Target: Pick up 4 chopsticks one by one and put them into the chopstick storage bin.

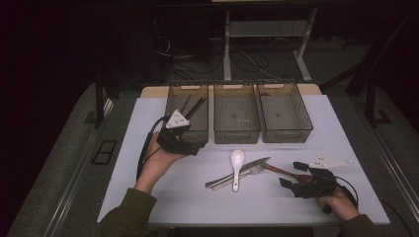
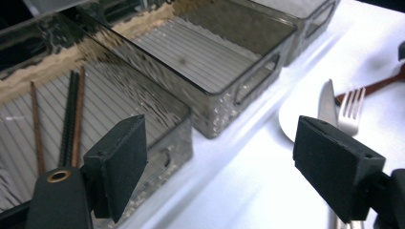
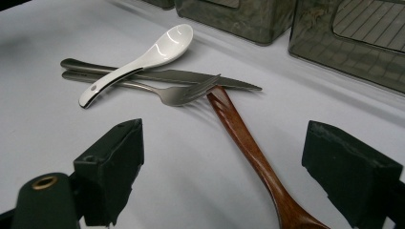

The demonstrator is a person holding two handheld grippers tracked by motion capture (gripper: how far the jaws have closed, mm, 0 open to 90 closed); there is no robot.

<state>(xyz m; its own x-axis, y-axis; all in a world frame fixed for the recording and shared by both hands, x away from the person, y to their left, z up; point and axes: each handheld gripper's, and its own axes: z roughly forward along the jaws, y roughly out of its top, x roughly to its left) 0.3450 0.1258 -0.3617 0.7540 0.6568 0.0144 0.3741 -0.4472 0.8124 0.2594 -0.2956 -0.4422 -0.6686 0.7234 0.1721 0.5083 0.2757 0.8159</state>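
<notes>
A person stands at a white desk (image 1: 148, 128) with three smoked plastic bins in a row at its far side. The left gripper (image 1: 190, 146) hovers at the near wall of the left bin (image 1: 174, 106), where chopsticks (image 2: 71, 119) already lie; its fingers are spread and empty. The right gripper (image 1: 291, 175) rests near the desk's near right corner, fingers spread either side of a brown wooden spoon (image 3: 248, 143) without pinching it.

In front of the middle bin (image 1: 236, 134), a white spoon (image 1: 237, 165), knife (image 3: 191, 76) and fork (image 3: 176, 93) lie crossed, and the wooden spoon's tip touches the fork. Lifting the wooden spoon carelessly would likely drag the fork and scatter the heap. The left gripper may knock the bin wall if it swings low. Bare desk lies open between heap and near edge.
</notes>
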